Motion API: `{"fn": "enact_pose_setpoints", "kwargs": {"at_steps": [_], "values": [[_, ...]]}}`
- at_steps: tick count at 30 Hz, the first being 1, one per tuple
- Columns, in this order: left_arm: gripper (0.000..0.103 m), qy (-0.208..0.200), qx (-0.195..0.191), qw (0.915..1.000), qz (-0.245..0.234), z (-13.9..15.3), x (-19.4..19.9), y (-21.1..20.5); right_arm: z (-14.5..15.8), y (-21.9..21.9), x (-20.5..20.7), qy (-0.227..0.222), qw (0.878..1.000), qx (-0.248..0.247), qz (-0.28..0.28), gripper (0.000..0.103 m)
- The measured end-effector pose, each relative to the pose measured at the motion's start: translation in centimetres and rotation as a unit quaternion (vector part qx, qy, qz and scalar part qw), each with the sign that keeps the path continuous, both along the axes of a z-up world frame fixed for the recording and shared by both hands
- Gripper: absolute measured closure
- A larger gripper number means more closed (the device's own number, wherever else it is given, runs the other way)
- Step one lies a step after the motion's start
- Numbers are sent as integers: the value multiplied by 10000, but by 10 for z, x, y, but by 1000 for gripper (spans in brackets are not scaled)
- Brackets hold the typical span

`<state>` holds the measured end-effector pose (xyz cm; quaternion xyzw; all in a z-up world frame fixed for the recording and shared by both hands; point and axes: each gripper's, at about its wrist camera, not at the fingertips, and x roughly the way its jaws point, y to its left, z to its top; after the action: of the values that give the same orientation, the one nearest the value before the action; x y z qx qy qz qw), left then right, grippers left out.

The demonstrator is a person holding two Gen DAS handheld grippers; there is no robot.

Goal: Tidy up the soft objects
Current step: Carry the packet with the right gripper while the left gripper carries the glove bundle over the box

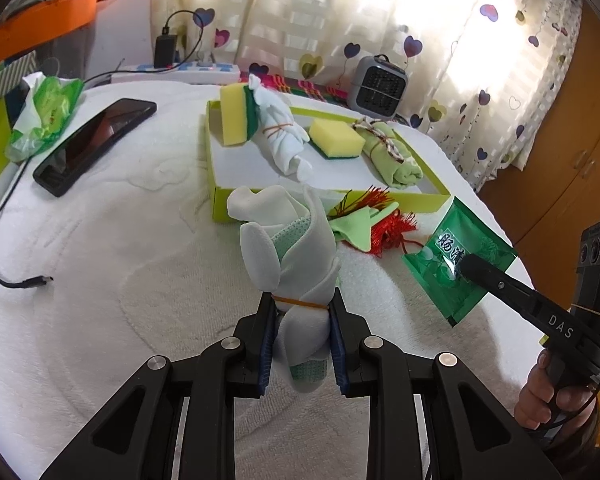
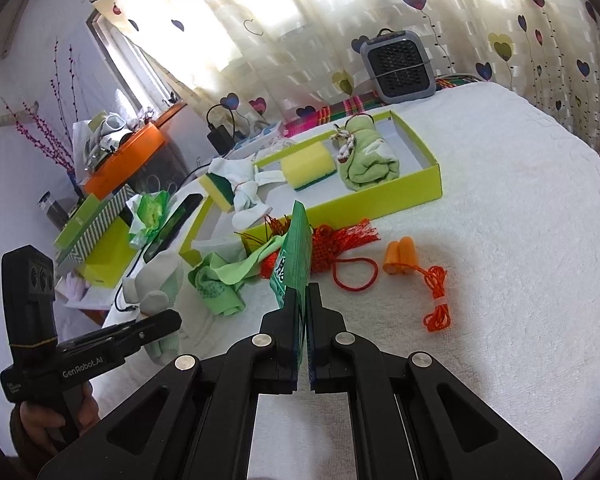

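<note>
Nearest our left wrist camera, our left gripper (image 1: 302, 344) is clamped partway closed on a rolled white cloth bundle (image 1: 296, 264) bound with a rubber band, its long axis running up and away from us, raised above the white towel (image 1: 120, 280). Beyond lies the green tray (image 1: 332, 196) with sponges and rolls. Only this view shows the phone (image 1: 94, 144) flat. In the right wrist view, our right gripper (image 2: 303, 320) is pinched tight on a green sachet (image 2: 296, 248), edge-on and standing upright. Only here we see orange earplugs (image 2: 398, 260) on their cord.
</note>
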<state>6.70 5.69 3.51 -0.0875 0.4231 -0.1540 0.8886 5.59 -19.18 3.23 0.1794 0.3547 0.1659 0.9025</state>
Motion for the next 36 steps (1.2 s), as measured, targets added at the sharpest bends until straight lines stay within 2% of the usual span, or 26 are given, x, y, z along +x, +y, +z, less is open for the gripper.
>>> {"fn": "enact_pose_setpoints", "kwargs": {"at_steps": [16,28,36], "values": [[80,-293,66,9995,-13,28,21,-3,26,-5,14,-284,9996,5,31,100],[80,-328,161,9993,2,34,62,-6,41,-6,56,-363,9993,-32,85,100],[80,-226,225,9995,24,27,88,-8,41,0,89,-239,9995,-111,201,100]]}}
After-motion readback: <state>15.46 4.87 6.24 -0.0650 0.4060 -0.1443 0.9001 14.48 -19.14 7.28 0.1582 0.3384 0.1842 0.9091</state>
